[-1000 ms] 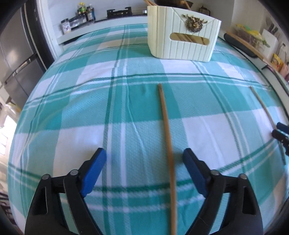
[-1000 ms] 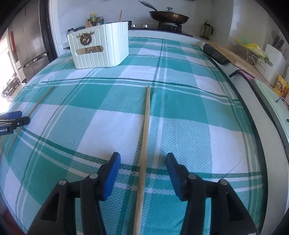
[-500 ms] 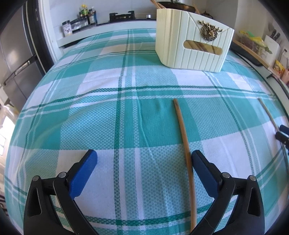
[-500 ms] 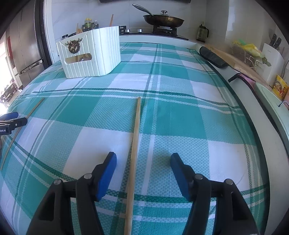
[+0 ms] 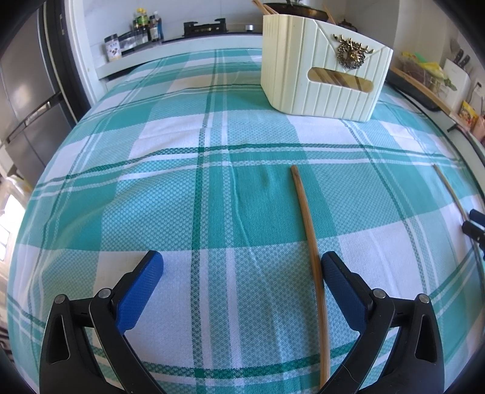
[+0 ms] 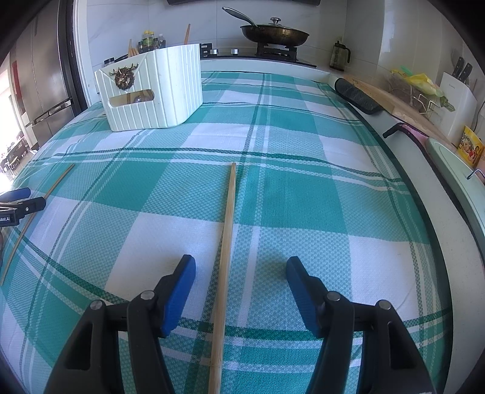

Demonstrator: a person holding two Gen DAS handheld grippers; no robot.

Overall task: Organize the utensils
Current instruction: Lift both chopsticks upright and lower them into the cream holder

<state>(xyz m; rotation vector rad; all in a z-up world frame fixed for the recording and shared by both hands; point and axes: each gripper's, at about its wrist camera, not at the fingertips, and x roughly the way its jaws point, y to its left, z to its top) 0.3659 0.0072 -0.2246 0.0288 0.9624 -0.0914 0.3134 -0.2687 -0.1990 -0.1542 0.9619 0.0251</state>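
Your cream ribbed plastic caddy (image 5: 321, 75) holds wooden sticks (image 5: 263, 6); nearer you, both grippers (image 5: 242, 291) (image 6: 241, 288) gape, each straddling a bamboo chopstick (image 5: 309, 230) (image 6: 225, 242).

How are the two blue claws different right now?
The left claw is spread wider than the right claw. Both have just been opening. The chopstick under the left claw lies close beside one finger, while the right claw's chopstick lies nearer the middle, clear of both fingers. Both claws are open with a chopstick flat on the checked tablecloth between their fingers.
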